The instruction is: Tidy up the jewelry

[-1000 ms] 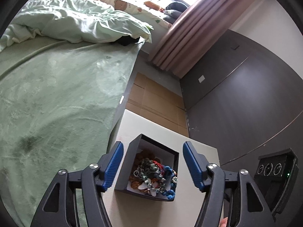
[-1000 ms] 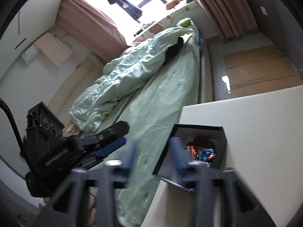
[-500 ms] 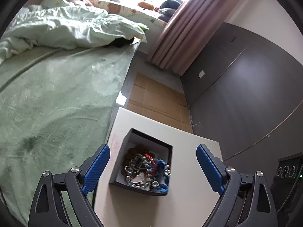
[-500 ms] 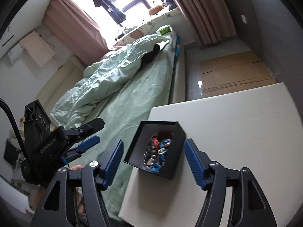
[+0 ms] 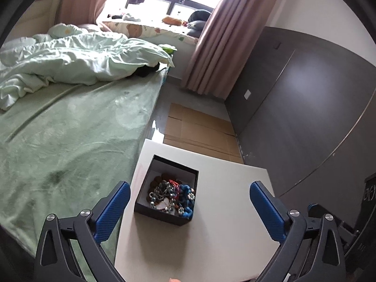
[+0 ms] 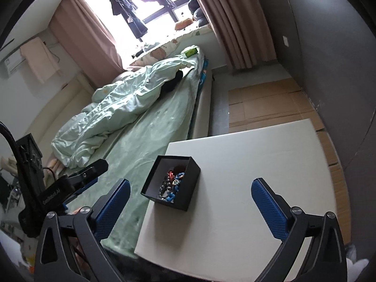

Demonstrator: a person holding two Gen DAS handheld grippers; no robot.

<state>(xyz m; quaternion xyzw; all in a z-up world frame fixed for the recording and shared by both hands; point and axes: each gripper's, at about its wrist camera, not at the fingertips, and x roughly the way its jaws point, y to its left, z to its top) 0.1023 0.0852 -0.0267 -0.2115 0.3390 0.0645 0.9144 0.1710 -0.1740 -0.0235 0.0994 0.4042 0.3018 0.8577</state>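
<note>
A black open box [image 5: 143, 205] stands near the left edge of a white table [image 5: 223, 230]. It holds a tangle of jewelry [image 5: 171, 195]: silver, red and blue beads. My left gripper [image 5: 188, 208] is open and empty, above and short of the box. In the right wrist view the box [image 6: 188, 192] and the jewelry [image 6: 172, 184] sit left of centre on the table [image 6: 258, 164]. My right gripper [image 6: 189, 208] is open and empty, above the table. The left gripper [image 6: 77, 183] shows there at the left, over the bed.
A bed with a green sheet [image 5: 58, 141] and a rumpled duvet [image 5: 77, 61] lies left of the table. Flattened cardboard [image 5: 199, 129] covers the floor beyond. A dark wardrobe wall [image 5: 305, 117] runs along the right. Pink curtains [image 5: 211, 47] hang by the window.
Both grippers have opened wide and pulled back and up from the box. The box stays on the table and looks smaller now.
</note>
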